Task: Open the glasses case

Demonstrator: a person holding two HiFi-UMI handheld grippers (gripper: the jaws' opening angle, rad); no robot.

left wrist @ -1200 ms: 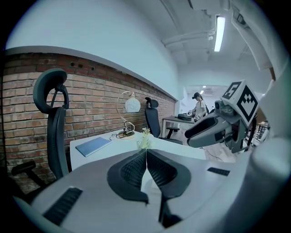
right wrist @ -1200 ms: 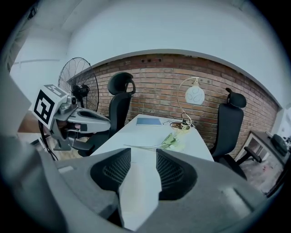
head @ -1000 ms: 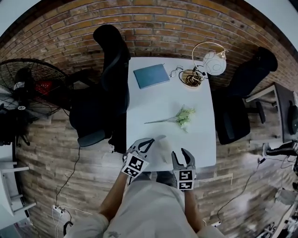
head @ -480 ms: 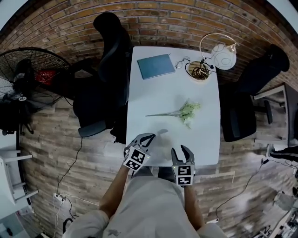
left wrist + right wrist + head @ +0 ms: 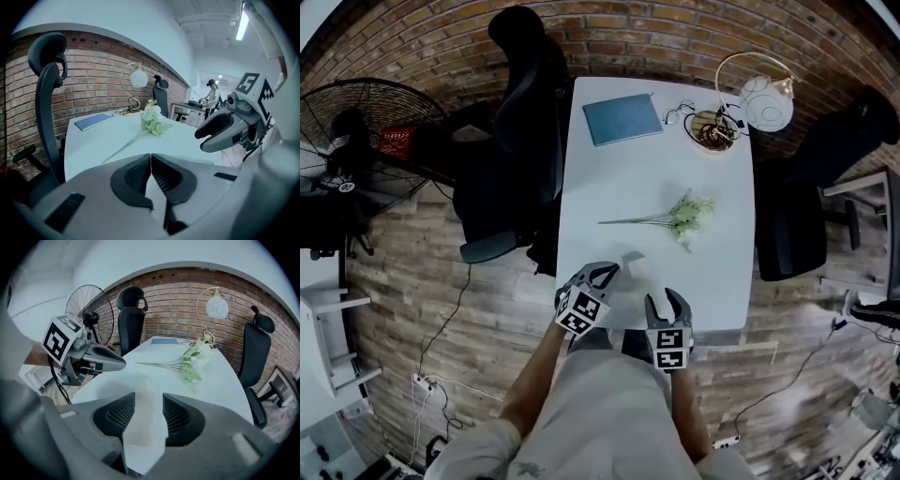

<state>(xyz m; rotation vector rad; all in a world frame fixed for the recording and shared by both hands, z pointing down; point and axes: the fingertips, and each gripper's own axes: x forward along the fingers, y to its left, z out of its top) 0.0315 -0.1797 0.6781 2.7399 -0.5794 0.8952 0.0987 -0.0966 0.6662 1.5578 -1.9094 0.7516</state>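
— Brick wall (image 5: pixel 628 33) at the back, plank floor (image 5: pixel 441 309) to either side, and a long white surface (image 5: pixel 656 178) running away from the person. What lies on it?

— At the far end there is a teal notebook (image 5: pixel 622 119). Beside it stands a lamp (image 5: pixel 766 101) with a round white shade on a gold hoop. About halfway down lies a sprig of pale flowers (image 5: pixel 686 217), its stems pointing to the left of the head view. A black office chair (image 5: pixel 520 103) stands against the surface's left edge, and a standing fan (image 5: pixel 370 131) is farther out on that side.

— And the glasses case?

— It is in the right gripper (image 5: pixel 148 398), over the near end of the surface, in front of the person. The glasses case (image 5: pixel 144 416) is a pale, smooth oblong lying lengthwise between the two jaws. Its rounded end pokes out past their tips, towards the flowers. Both ribbed pads press on its sides, so the jaws are clamped on it, held apart by its width.

— Is it open?

— It reads as one closed shape, but the seam is too faint to make out. I cannot tell whether it rests on the surface or hangs just above it.

— What about the left gripper?

— The left gripper (image 5: pixel 150 161) has its jaws together, tips meeting, with nothing between them. It is just beside the right gripper at the near edge. In the right gripper view its tip is near the case's far end but apart from it.
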